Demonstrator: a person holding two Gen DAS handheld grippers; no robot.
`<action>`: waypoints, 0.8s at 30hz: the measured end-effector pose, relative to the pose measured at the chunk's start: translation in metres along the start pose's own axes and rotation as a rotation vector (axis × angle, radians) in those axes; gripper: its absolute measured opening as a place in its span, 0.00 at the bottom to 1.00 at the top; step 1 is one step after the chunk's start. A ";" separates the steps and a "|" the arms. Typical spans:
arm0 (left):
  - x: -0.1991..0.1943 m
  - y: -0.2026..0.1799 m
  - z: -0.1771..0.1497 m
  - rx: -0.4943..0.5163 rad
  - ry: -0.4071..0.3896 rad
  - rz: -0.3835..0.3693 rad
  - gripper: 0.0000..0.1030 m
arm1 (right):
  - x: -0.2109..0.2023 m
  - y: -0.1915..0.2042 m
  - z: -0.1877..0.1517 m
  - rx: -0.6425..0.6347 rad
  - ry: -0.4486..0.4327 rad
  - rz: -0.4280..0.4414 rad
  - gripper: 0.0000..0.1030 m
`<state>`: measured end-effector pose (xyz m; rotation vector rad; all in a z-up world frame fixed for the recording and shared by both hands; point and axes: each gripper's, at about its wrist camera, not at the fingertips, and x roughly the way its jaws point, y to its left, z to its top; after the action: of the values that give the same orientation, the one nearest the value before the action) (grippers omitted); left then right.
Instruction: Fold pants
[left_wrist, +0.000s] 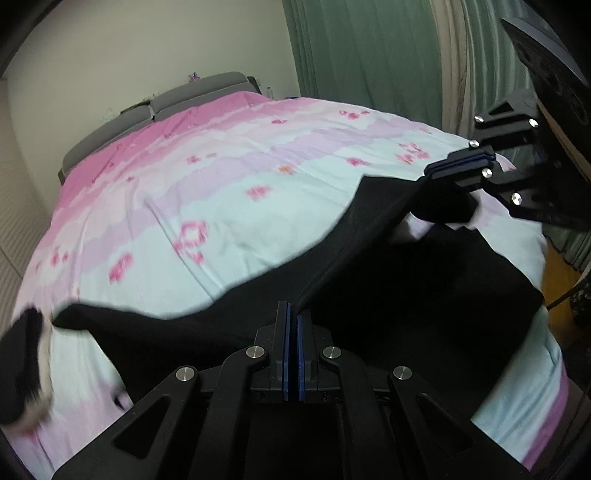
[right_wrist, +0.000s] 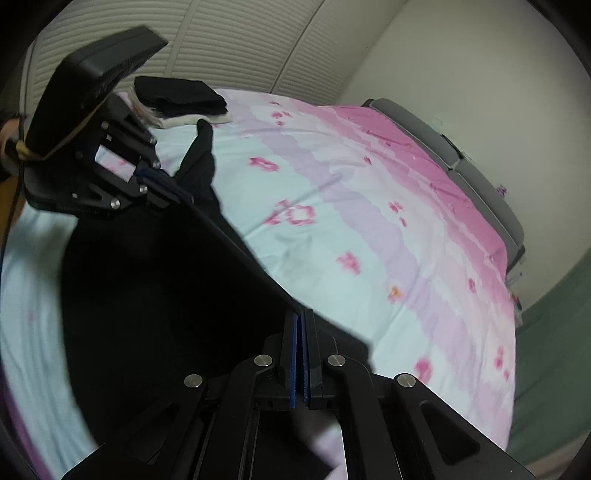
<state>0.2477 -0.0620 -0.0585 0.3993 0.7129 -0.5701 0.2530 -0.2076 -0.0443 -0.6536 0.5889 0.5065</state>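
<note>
Both tools, left tool and right tool, pinched the pants, whose taut edge ran left-to-right between them above the bed.

Bed in front of me has a pink, lilac and pale-blue flowered cover. My black pants lie partly on its near edge. Folded stack of black and white clothes sits near one corner.

Matt black cloth pants lie at 6 o'clock on a soft, faintly creased cotton-like bedspread.
</note>
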 end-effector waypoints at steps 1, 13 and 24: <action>-0.004 -0.009 -0.011 -0.001 -0.002 0.007 0.05 | -0.008 0.015 -0.009 0.007 -0.002 -0.012 0.02; -0.017 -0.064 -0.096 -0.066 0.037 -0.017 0.05 | -0.036 0.123 -0.096 0.201 0.036 -0.030 0.02; -0.008 -0.072 -0.130 -0.117 0.023 -0.004 0.05 | -0.033 0.171 -0.121 0.207 0.066 -0.023 0.02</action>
<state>0.1347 -0.0471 -0.1535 0.2959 0.7653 -0.5258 0.0852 -0.1809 -0.1713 -0.4812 0.6852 0.3974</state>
